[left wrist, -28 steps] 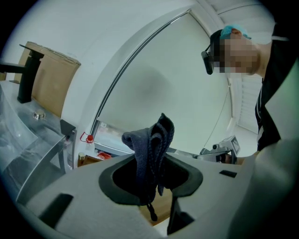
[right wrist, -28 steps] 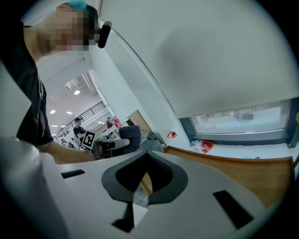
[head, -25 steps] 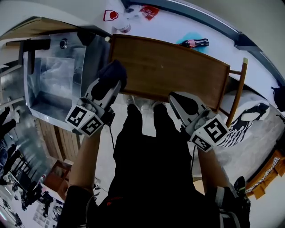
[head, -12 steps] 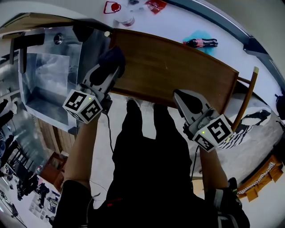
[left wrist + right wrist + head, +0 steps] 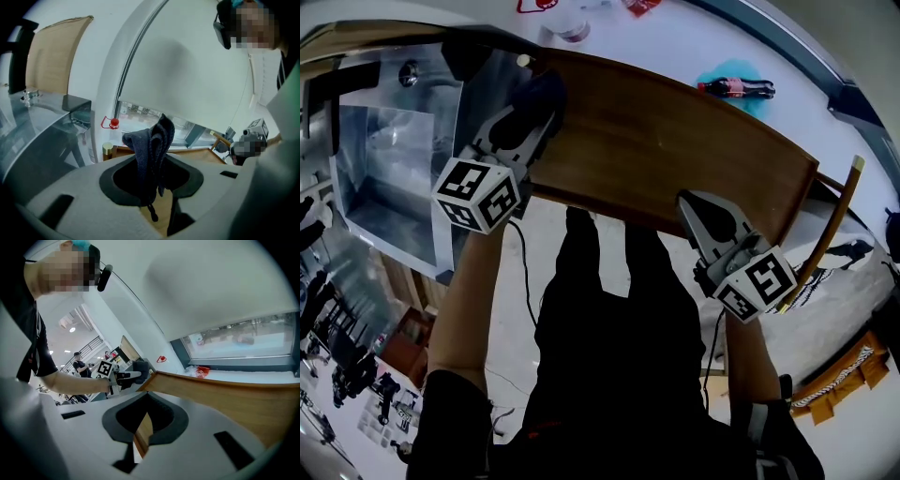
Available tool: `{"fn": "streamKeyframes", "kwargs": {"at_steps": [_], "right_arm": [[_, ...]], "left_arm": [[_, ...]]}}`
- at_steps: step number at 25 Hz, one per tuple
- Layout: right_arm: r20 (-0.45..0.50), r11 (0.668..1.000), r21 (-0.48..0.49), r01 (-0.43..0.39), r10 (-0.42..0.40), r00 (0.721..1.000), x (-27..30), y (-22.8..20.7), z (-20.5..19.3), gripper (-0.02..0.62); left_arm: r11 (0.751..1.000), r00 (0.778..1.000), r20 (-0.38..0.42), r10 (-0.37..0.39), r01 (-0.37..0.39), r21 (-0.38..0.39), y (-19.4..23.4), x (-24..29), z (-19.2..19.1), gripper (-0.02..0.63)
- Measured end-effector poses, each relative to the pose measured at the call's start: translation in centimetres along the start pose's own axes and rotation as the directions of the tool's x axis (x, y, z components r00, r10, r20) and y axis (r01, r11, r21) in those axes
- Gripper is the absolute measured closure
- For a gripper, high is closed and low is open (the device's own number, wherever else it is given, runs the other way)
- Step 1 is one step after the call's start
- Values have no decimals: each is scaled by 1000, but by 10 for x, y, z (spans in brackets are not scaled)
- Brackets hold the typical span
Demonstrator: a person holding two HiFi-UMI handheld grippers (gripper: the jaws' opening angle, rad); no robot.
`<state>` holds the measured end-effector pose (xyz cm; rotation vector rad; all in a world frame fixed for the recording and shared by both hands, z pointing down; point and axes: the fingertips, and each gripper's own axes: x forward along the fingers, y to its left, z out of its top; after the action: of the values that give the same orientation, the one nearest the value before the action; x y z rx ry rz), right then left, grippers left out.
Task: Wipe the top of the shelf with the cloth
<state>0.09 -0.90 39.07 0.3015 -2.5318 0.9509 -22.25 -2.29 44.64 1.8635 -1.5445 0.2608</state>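
Note:
The shelf's brown wooden top [image 5: 675,141] runs across the head view. A dark blue cloth [image 5: 542,94] hangs bunched over its left end, and my left gripper [image 5: 530,117] is shut on it. In the left gripper view the cloth [image 5: 152,145] stands pinched between the two jaws of the left gripper [image 5: 152,157], with the shelf top [image 5: 187,152] just beyond. My right gripper [image 5: 696,204] is shut and holds nothing; it points at the shelf's front edge toward the right end. The right gripper view shows the right gripper [image 5: 146,399], the shelf [image 5: 234,399] and the far cloth [image 5: 140,367].
A steel sink unit [image 5: 384,159] adjoins the shelf's left end. Beyond the shelf, a cola bottle [image 5: 736,89] lies on a turquoise patch. A wooden chair frame [image 5: 834,225] stands at the shelf's right end. My legs [image 5: 609,281] stand before the shelf.
My left gripper has carried the cloth forward from the shelf's front left edge onto its left end. The right gripper stays shut near the front edge.

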Motion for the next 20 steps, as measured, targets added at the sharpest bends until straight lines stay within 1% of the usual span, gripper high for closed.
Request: {"fn": "streamKeyframes", "kwargs": {"at_steps": [4,7,9,13,20], "right_arm": [[-11,1000,20,0,1,1000,4,-9,-10,592],[-24,999,36,-7,8,1000,6,-13,-17,591],[-30,999,44,-9,10,1000,5,-17,-20,591],[-31,999,53,-2,3,1000,4,-26,-22,591],[-28,998,68,6,-4,1000,2,-34,-24,592]], "left_arm": [[996,998,-43,48,-45,71,8,16,1,462],[985,993,-76,90,-78,153,14,26,1,462],[979,990,-95,108,-90,182,18,33,0,462],[982,983,-125,131,-112,150,30,43,-6,462],[980,970,-187,154,-126,153,34,56,-17,462]]}}
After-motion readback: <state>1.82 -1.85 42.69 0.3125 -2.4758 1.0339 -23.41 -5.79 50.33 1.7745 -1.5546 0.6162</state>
